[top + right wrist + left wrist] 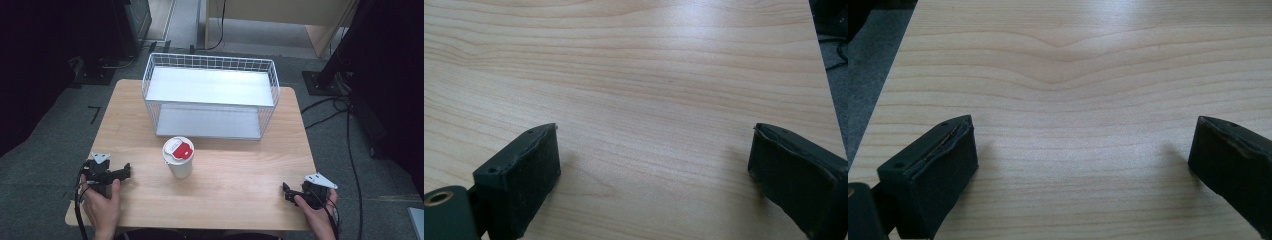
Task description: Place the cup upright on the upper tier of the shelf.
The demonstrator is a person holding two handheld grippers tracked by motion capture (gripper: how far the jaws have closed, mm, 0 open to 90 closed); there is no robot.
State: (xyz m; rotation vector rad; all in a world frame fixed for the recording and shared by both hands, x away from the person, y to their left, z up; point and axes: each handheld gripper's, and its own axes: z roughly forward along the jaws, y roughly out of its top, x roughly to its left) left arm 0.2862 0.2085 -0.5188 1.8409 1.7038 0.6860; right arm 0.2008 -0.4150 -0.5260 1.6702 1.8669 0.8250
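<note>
The work surface is a rectangular light wood-grain table [235, 180] with rounded corners and a smooth, matte laminate finish. At its centre stands a white paper cup [179, 159], cylindrical and upright, closed by a white lid bearing a red label. Behind the cup, touching the table's far half, sits a white wire-mesh basket [210, 95] of box shape, with an open grid wall and two flat grey shelf panels, one upper and one lower.

The left gripper [122, 172] rests near the table's left front edge, held in the person's left hand [102, 200]. In the left gripper view its two black, foam-padded jaws stand wide apart with bare wood between them: released, grasping nothing. The right gripper [286, 191] lies near the right front corner, held in the right hand [317, 215]. The right gripper view shows its jaws likewise spread over bare wood, with the table's right edge close beside the outer jaw.

The cup stands between the two grippers, well apart from each. Unobstructed table surface extends on both sides of the cup and in front of it.
</note>
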